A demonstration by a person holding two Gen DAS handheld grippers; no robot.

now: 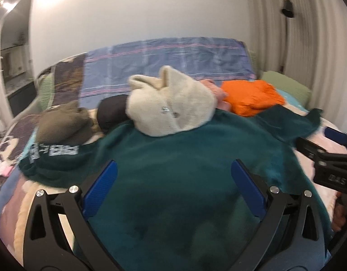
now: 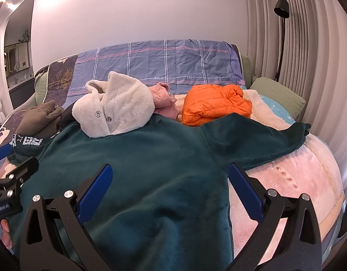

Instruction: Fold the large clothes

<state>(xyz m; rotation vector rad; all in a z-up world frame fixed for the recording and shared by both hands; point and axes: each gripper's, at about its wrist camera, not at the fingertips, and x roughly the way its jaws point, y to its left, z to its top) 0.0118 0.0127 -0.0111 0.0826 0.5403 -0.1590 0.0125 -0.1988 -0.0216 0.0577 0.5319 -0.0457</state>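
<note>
Green fleece top (image 2: 150,169) lies spread on the bed under 2 wide-open, empty grippers: left gripper (image 1: 173,176), right gripper (image 2: 170,178).

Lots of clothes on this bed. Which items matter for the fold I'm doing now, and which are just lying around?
In play:
- dark green fleece top, spread flat on the bed
- left gripper, open above it
- right gripper, open above it

Lying about:
- cream fleece jacket, resting on the top's far edge
- orange puffer jacket
- pink garment
- brown garment
- green pillow
</note>
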